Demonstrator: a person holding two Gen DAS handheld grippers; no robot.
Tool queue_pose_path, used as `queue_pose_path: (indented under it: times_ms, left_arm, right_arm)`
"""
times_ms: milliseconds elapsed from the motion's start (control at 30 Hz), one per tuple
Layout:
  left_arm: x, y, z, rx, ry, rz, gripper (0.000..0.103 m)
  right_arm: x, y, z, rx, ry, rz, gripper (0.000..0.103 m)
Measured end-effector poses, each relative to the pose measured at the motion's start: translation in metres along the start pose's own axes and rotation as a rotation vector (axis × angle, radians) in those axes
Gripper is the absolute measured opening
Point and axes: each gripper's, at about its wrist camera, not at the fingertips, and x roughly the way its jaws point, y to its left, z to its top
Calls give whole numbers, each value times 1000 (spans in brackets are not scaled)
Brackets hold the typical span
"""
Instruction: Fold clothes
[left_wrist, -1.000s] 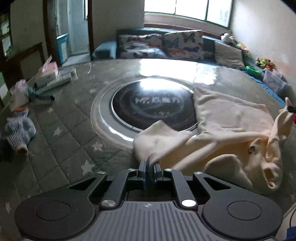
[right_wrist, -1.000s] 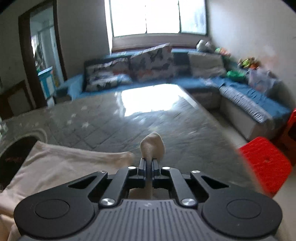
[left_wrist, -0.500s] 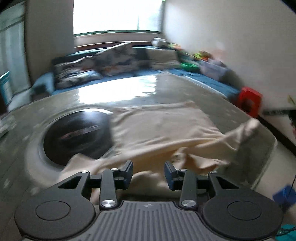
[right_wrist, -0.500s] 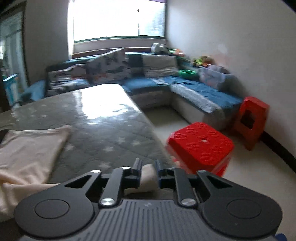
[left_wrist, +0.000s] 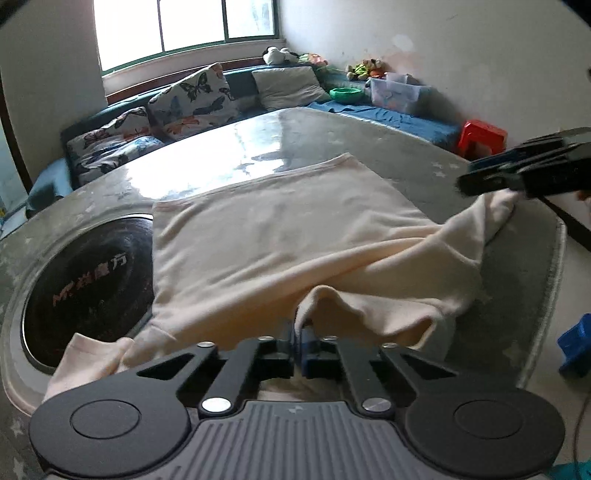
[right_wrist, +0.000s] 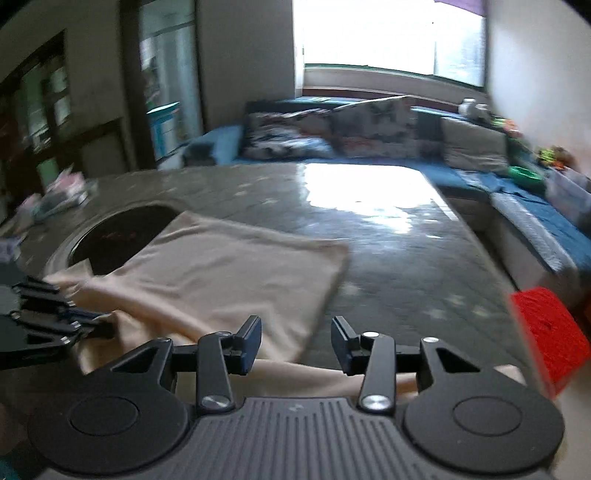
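Note:
A cream garment (left_wrist: 266, 236) lies spread on the grey star-patterned table (left_wrist: 388, 147), partly over the black round inset (left_wrist: 88, 280). My left gripper (left_wrist: 298, 332) is shut on a raised fold of the garment at its near edge. My right gripper (right_wrist: 295, 332) is open and empty, with the garment (right_wrist: 221, 273) below and ahead of it. In the left wrist view the right gripper (left_wrist: 491, 184) sits at the garment's right corner. In the right wrist view the left gripper (right_wrist: 92, 325) shows at the left, on the cloth.
A blue sofa with butterfly cushions (left_wrist: 192, 99) runs behind the table. Red stools (right_wrist: 546, 325) stand off the table's right side. A clear storage box (left_wrist: 399, 92) and green bowl (left_wrist: 347, 94) sit on the sofa. Small clutter (right_wrist: 62, 192) lies at the table's far left.
My left gripper opened, moved right and shut again on a fold at the near edge. My right gripper let go of the cloth tip and turned left toward the table.

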Motion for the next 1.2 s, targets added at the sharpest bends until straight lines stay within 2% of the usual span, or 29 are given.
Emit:
queue_pose_path:
  times_ms: [133, 233, 400, 567, 667, 800, 900, 1000, 1200]
  left_arm:
    - [-37, -2, -8, 48, -70, -97, 3]
    - [-52, -4, -20, 107, -75, -146, 3]
    - [-48, -4, -38, 144, -12, -177, 4]
    - [-55, 9, -35, 120, -27, -211, 7]
    - [-62, 19, -24, 93, -73, -195, 7]
    - [-48, 28, -6, 37, -96, -168, 7]
    - [-22, 27, 2, 2, -71, -145, 7]
    - [-3, 24, 2, -13, -45, -159, 7]
    - [7, 24, -10, -11, 10, -185, 9]
  right_arm:
    - [1, 25, 5, -78, 15, 54, 42]
    - [3, 38, 7, -122, 26, 97, 42]
    - [27, 60, -1, -152, 95, 179, 42]
    - [40, 77, -23, -204, 199, 229, 42]
    - [31, 83, -34, -249, 210, 232, 42]
    - [22, 80, -35, -241, 219, 250, 42]
    - [19, 74, -29, -213, 202, 249, 42]
    - [21, 67, -21, -193, 172, 215, 42]
    - [43, 35, -18, -123, 221, 109, 43]
